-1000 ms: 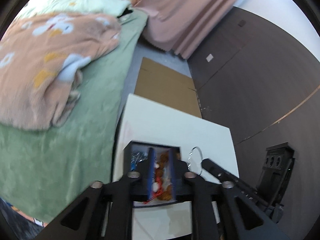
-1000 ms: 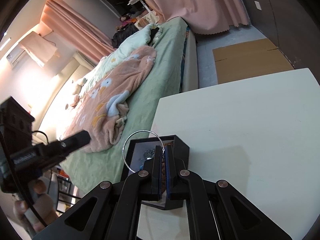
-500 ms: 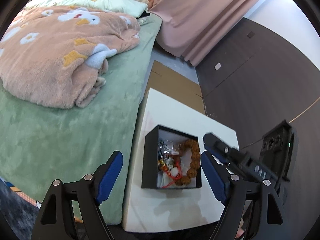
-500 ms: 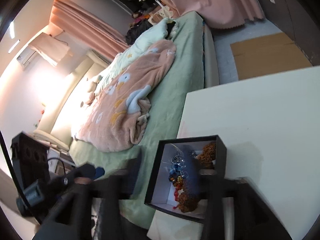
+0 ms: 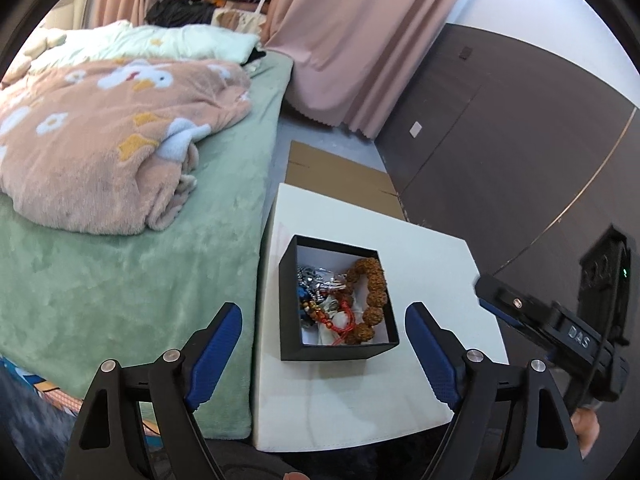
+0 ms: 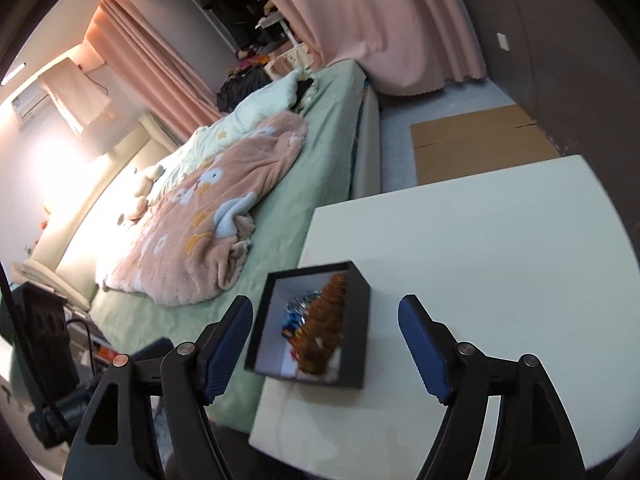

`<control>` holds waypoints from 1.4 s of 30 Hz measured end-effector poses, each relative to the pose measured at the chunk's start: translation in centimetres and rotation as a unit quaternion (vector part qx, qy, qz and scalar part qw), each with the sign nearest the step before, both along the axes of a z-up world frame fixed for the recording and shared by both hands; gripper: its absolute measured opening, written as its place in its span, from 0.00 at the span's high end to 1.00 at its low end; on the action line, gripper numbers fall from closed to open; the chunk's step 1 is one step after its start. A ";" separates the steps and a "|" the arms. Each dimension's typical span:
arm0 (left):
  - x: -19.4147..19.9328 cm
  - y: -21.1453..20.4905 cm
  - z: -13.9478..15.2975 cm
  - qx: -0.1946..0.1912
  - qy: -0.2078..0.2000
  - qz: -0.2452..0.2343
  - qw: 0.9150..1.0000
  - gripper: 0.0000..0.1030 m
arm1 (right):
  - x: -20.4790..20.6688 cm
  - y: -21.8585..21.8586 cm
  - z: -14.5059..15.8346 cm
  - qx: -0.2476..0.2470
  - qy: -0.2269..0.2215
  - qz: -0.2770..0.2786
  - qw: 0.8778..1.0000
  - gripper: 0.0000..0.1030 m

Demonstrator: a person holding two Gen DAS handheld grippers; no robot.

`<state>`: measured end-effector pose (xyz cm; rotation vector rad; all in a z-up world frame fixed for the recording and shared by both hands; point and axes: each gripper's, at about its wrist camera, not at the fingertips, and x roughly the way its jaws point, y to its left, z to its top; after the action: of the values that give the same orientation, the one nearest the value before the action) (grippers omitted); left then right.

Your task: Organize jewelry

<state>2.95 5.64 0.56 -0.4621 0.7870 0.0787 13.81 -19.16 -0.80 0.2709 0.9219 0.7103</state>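
Observation:
A black open box (image 5: pixel 340 353) stands near the left edge of the white table (image 5: pixel 432 264). It holds a brown bead bracelet (image 5: pixel 370 292), a red cord piece (image 5: pixel 345 320) and silver pieces (image 5: pixel 316 276). My left gripper (image 5: pixel 322 317) hangs back from the box. Its jaws are opening wide, with nothing gripped. In the right wrist view the box (image 6: pixel 356 340) is blurred, and the brown beads (image 6: pixel 324 328) show inside it. My right gripper (image 6: pixel 326 308) is likewise opening, and its blue pads (image 6: pixel 420 336) touch nothing. Its black body (image 5: pixel 552 328) shows at the right of the left wrist view.
A bed with a green sheet (image 5: pixel 120 280) and a pink patterned blanket (image 5: pixel 100 140) runs along the table's left side. Flat cardboard (image 5: pixel 340 184) lies on the floor beyond the table. A dark wall (image 5: pixel 520 140) and pink curtains (image 5: pixel 352 40) close off the right and back.
A second ago my right gripper was shut on a thin silver hoop over the box and the left stood narrow. Both have opened and drawn back. The hoop is out of the jaws.

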 end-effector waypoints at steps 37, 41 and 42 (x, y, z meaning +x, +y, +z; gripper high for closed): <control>-6.6 -6.6 2.7 0.147 -0.102 -0.102 0.979 0.00 | -11.4 -13.2 3.7 -0.120 -0.093 -0.135 0.979 0.00; -6.6 -6.2 2.7 0.125 -0.094 -0.100 0.983 0.00 | -12.2 -12.7 4.7 -0.114 -0.109 -0.109 0.982 0.00; -6.6 -6.1 2.8 0.123 -0.096 -0.097 0.983 0.00 | -12.2 -12.6 4.6 -0.108 -0.101 -0.098 0.984 0.00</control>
<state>-3.68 -0.46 3.32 -0.1545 0.6193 -0.0497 1.59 -31.73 3.77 0.0937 0.7588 0.4421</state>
